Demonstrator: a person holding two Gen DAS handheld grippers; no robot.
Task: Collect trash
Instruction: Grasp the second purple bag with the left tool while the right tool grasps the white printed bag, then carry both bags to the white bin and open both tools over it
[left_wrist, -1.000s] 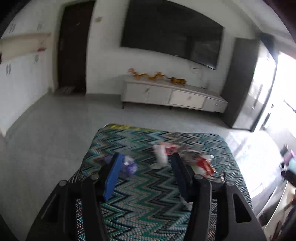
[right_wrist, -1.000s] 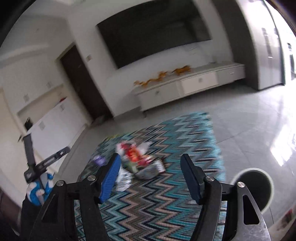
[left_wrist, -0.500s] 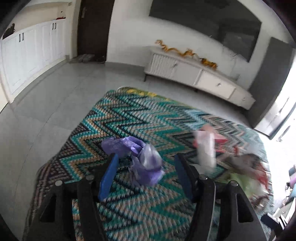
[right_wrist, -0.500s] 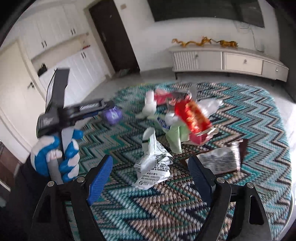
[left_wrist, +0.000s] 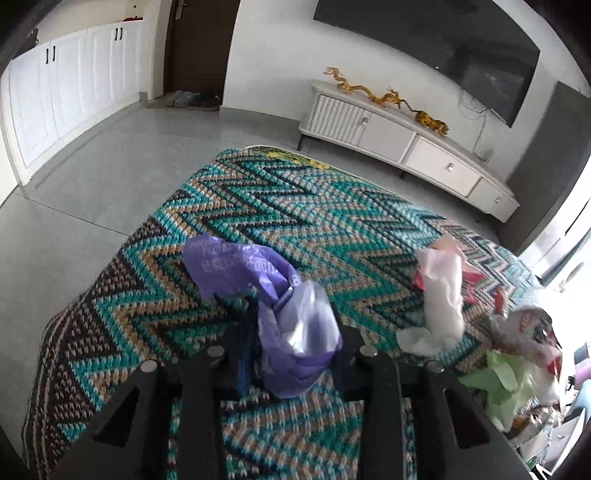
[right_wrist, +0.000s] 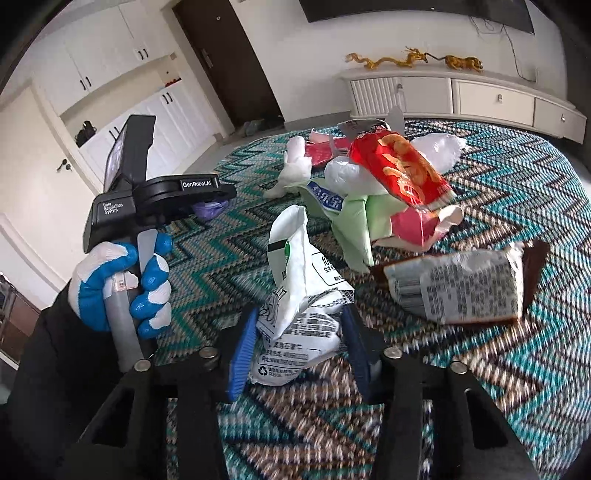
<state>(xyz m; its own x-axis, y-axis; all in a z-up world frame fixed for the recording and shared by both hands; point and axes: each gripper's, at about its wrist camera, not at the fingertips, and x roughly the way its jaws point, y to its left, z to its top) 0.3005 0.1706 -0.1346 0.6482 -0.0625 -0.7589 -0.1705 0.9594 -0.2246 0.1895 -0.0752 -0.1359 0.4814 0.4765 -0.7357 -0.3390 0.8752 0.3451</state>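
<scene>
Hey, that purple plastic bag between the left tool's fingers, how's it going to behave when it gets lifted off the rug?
The purple plastic bag is crumpled thin film, so it is probably very light and floppy. Its loose end lies on the rug and will likely dangle. The film looks glossy, so it may slip from the left tool.

Rug (right_wrist: 517, 192), teal/tan/black zigzag, on grey tile floor (left_wrist: 110, 177). On rug: purple bag (left_wrist: 291, 325), white packet (right_wrist: 299, 302), red snack bag (right_wrist: 402, 166), green wrapper (right_wrist: 354, 221), silver-brown packet (right_wrist: 461, 288), approx. 2–3 more wrappers, unclear.

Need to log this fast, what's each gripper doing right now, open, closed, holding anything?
Left gripper: jaws just closed onto the purple plastic bag; holding it.
Right gripper: jaws just closed onto the white crumpled wrapper; holding it.
</scene>
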